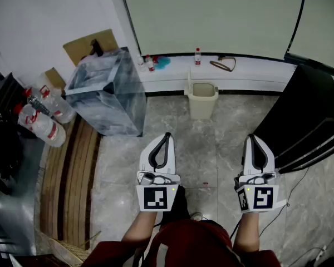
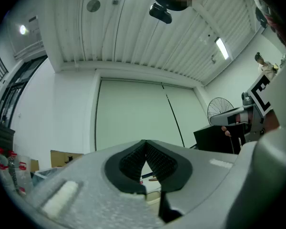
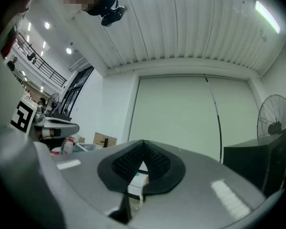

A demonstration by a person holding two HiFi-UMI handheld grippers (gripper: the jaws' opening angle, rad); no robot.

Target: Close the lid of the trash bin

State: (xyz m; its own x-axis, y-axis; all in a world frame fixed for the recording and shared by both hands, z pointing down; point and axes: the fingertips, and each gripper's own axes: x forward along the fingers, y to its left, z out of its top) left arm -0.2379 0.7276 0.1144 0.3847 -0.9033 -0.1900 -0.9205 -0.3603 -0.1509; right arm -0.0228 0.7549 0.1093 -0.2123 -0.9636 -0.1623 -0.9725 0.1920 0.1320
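The beige trash bin stands on the floor at its far edge, touching the low white ledge that runs along the wall. Its mouth is open, and its lid stands upright on the bin's left side.

The left gripper and the right gripper are held side by side over the floor, near the bin but apart from it, both pointing towards the ledge. Each is pressed together and pinches nothing: the left one's ribbed pads meet at the tip, and so do the right one's pads.

A large box wrapped in clear plastic sits left of the bin. A black cabinet stands to its right.
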